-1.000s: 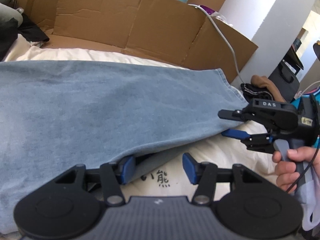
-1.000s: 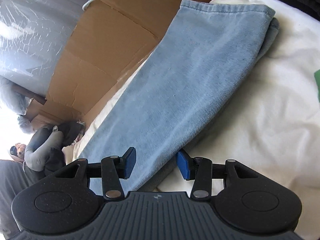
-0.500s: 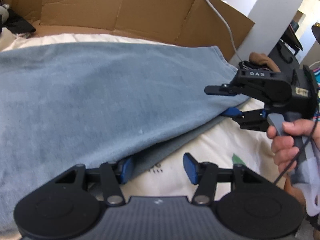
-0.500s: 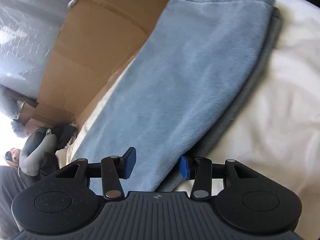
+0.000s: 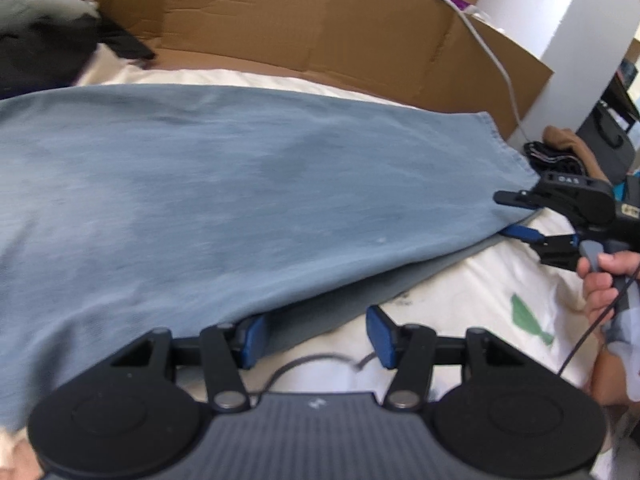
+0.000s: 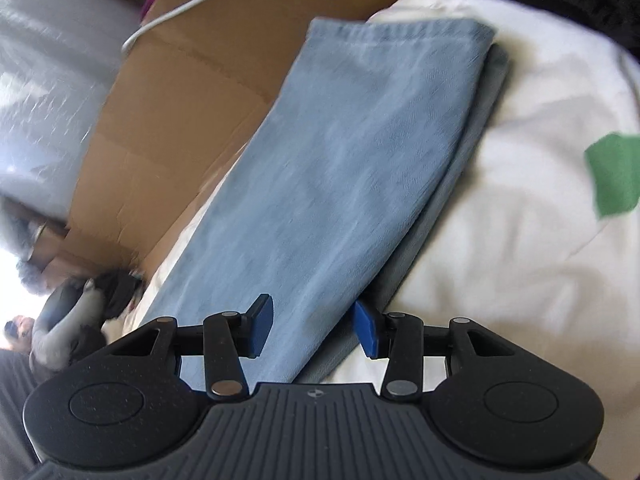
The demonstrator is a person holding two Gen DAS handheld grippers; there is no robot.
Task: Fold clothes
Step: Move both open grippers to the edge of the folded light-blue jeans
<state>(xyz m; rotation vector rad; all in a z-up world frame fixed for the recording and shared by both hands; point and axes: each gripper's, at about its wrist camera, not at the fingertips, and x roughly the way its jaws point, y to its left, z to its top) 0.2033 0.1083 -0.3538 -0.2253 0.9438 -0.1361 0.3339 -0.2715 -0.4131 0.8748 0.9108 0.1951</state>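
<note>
Blue jeans (image 5: 248, 200) lying doubled, leg over leg, along the far edge of the white bed sheet (image 5: 460, 292). Left gripper (image 5: 316, 336) and right gripper (image 6: 314, 326) both spread wide, now pushed closer around the near double edge than a second ago, nothing clamped. Probably preparing to pinch.

Brown cardboard (image 5: 320, 28) stands behind the white bedsheet (image 6: 520, 208).

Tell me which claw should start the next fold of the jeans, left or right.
Probably the right claw. It sits open at the hem corner of the jeans, one finger above the denim and one below, ready to carry that end over. The left claw is open at mid-leg along the near edge, better suited to steadying.
</note>
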